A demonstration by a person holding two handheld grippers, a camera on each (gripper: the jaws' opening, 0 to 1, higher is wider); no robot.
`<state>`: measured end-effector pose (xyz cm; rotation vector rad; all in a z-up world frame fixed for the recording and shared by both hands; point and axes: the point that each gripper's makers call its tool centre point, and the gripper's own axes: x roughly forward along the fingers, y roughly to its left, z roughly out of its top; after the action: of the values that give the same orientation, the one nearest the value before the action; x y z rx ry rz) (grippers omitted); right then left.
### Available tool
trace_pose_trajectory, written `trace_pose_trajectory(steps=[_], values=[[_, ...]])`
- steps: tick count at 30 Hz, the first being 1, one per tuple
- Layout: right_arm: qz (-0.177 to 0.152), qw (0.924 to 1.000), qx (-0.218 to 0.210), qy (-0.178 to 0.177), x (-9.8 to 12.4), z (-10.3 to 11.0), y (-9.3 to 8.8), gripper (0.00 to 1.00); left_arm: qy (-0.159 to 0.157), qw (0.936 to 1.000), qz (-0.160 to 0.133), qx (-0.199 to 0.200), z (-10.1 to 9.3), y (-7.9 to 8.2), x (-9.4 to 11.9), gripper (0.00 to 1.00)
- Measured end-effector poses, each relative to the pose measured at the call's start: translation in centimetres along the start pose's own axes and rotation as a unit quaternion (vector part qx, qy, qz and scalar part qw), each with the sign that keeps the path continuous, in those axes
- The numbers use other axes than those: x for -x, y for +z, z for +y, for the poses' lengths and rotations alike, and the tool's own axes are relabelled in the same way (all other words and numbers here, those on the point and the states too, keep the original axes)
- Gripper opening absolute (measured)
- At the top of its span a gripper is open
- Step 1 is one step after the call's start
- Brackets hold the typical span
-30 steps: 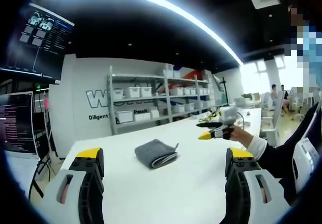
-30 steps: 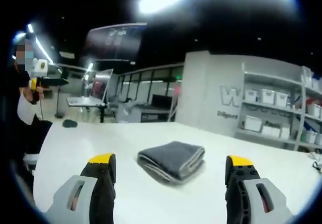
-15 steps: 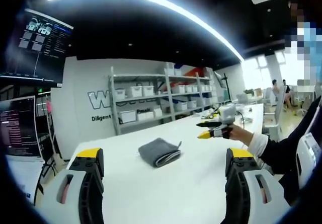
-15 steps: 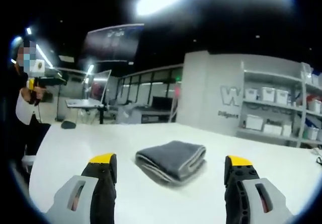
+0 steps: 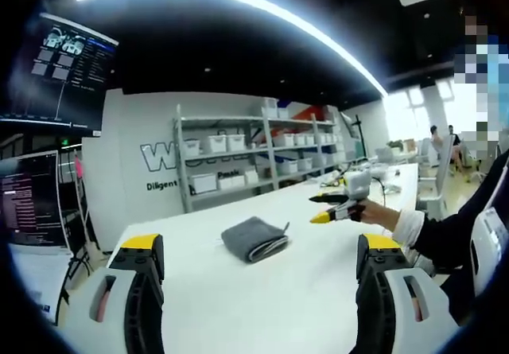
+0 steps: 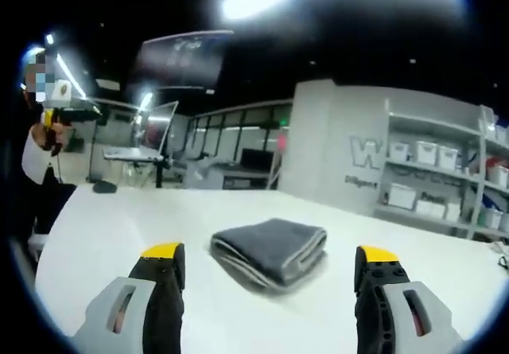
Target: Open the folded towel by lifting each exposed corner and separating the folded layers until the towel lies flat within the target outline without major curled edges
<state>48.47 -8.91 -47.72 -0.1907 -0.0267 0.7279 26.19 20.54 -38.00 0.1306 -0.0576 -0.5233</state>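
Here, left gripper view: left gripper (image 5: 258, 250) low in the foreground, its two yellow-tipped fingers (image 5: 140, 243) standing wide apart, nothing between them. Beyond the gap, a folded grey towel (image 5: 254, 237) lying on the white bench (image 5: 238, 306), well apart from the fingers, stacked layer edges facing toward the lower right. To the right, above the bench, the right gripper (image 5: 324, 209) held in a hand (image 5: 374, 214) with a white cuff and dark sleeve, pointing left toward the towel, clear of it; yellow-tipped fingers close together, but too small to say open or closed. Behind: grey shelving (image 5: 238, 159) with white bins against a lettered wall, a screen (image 5: 64, 68) high at left, a long ceiling light strip (image 5: 238, 8)

Next, right gripper view: right gripper (image 6: 270, 250) with yellow-tipped fingers (image 6: 163, 252) spread wide, empty. Towel (image 6: 270, 247) nearer and larger here, lying between the finger lines yet beyond the tips, untouched, still folded, layered edges showing along its front left side. Far left, the left gripper (image 6: 71, 111) raised in a hand (image 6: 44, 135), finger state impossible to tell at that size. Bench (image 6: 119, 219) with a small dark object (image 6: 104, 186) near its far left edge. Shelving (image 6: 445, 171) at right, a hanging screen (image 6: 183, 56) above
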Motion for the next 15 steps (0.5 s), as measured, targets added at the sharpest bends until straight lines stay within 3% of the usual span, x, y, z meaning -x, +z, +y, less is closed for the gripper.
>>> trace_pose_trajectory(steps=[15], values=[[0.013, 0.9997, 0.011, -0.015, -1.7, -1.1, -1.5, 0.84, -0.002, 1.0, 0.006, -0.003, 0.3, -0.4, -0.2, 0.99]])
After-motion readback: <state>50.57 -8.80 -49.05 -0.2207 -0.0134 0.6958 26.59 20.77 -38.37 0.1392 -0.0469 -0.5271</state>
